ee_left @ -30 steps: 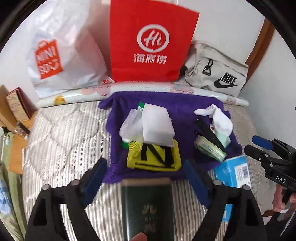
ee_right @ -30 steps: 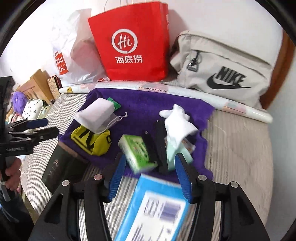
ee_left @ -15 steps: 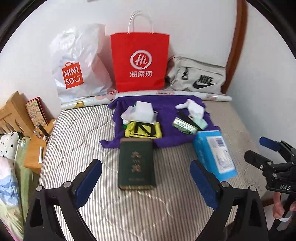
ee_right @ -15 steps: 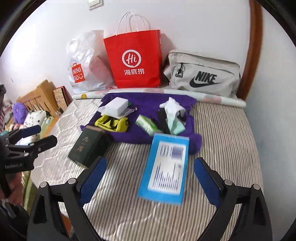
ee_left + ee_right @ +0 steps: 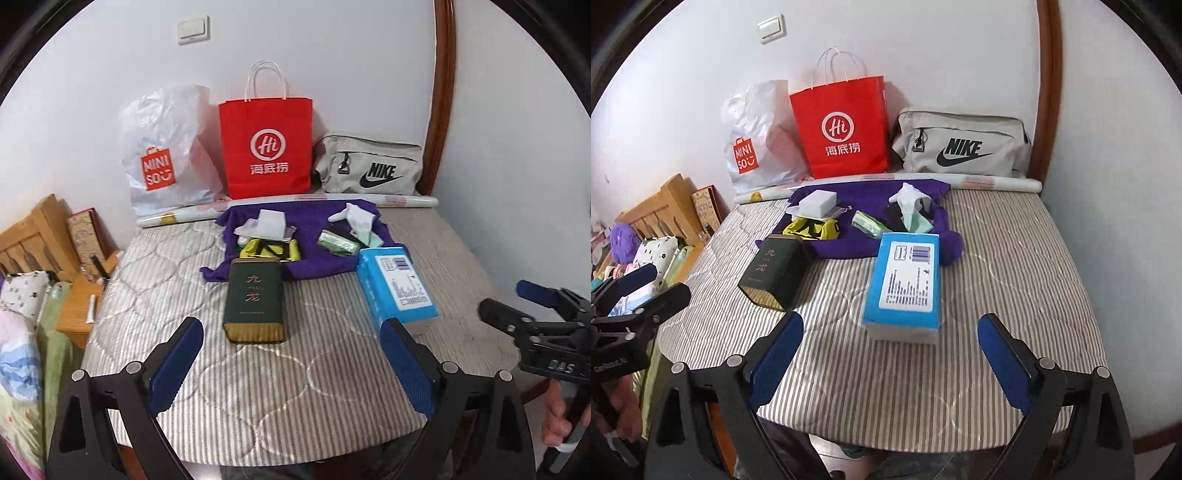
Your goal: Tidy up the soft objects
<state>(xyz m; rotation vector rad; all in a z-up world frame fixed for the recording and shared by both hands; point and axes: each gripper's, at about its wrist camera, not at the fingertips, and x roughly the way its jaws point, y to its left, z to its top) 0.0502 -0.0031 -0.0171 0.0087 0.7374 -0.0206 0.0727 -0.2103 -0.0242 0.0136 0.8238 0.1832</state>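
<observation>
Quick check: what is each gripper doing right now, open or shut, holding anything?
Left gripper: open, holding nothing, above the striped mattress.
Right gripper: open, holding nothing.

Fuzzy purple cloth (image 5: 314,258), glossy green tin (image 5: 255,299)

A cloth (image 5: 317,254) lies spread at the far end of the bed (image 5: 258,387), with small soft things on it. Before its near edge lie a tin (image 5: 255,304) on the left and a box (image 5: 397,290) on the right, apart. Behind the cloth lies a roll (image 5: 406,202), and behind that, against the wall, stand a plastic bag (image 5: 166,162), a paper bag (image 5: 266,147) and a pouch (image 5: 369,168), left to right.
</observation>
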